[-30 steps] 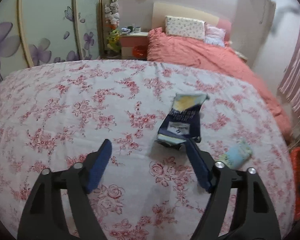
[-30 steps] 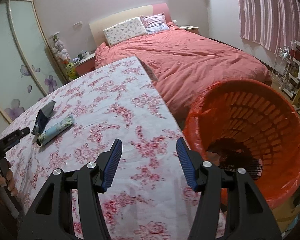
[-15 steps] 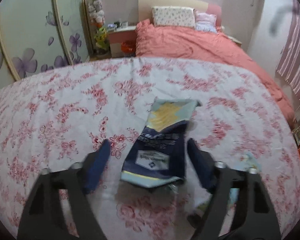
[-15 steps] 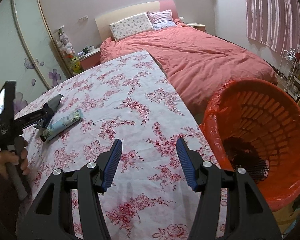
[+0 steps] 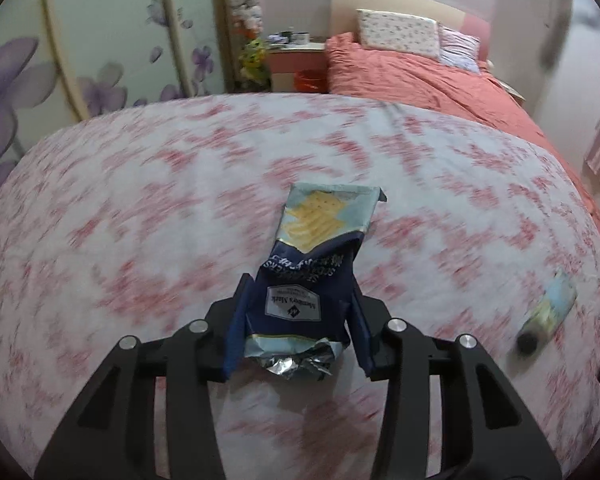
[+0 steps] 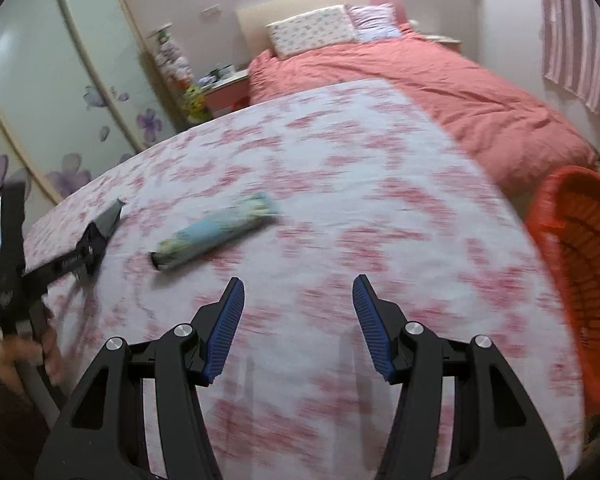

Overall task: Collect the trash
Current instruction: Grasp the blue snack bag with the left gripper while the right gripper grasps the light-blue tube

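left wrist view: the left gripper (image 5: pixel 298 320) has closed in from wide apart a second ago and now clamps the lower end of the cracker wrapper (image 5: pixel 312 264), a finger pressed on each side.
wrapper: its crumpled foil end pokes out toward the camera; whether it has left the flowered bench (image 5: pixel 140 208) i cannot tell, the cloth is all motion blur.
second piece: the pale rolled wrapper (image 5: pixel 548 316) lies off to the right, well apart.
right wrist view: the right gripper (image 6: pixel 298 320) hangs wide and holds nothing, and has swung away from the orange basket (image 6: pixel 580 264), now at the right edge.
rolled wrapper: lies (image 6: pixel 216 236) on the cloth ahead.
meaning: first piece looks secured; carrying it to the basket comes next.
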The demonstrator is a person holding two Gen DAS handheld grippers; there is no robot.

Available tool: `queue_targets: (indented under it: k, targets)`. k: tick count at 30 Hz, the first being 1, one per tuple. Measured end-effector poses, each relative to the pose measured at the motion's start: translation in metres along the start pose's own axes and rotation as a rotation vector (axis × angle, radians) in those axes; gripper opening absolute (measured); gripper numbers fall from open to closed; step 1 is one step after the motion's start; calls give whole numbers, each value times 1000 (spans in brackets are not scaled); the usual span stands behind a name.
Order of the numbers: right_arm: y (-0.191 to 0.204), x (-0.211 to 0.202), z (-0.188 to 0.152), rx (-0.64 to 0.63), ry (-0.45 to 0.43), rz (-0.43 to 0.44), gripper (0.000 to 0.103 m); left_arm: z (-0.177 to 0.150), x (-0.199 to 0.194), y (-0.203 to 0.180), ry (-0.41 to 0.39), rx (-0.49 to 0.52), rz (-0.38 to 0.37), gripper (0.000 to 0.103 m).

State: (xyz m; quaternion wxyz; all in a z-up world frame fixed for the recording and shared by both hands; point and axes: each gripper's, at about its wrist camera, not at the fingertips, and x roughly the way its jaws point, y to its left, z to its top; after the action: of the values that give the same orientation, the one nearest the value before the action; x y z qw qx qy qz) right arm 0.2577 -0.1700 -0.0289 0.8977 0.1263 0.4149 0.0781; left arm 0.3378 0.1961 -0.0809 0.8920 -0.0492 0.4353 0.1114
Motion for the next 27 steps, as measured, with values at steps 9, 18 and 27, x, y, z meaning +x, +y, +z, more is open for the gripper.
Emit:
queue_targets:
  k: [9,18,27]
  targets:
    - [62,51,21,88,56,17,60,-21,-12,27,-11,-17,-20,50]
    - [75,70,36,212,64,-52,61,-22,-12,30,-13,-35,-44,50]
    - [90,78,35,72,47,-97,37,-23,-13,30,-12,-30,-40,51]
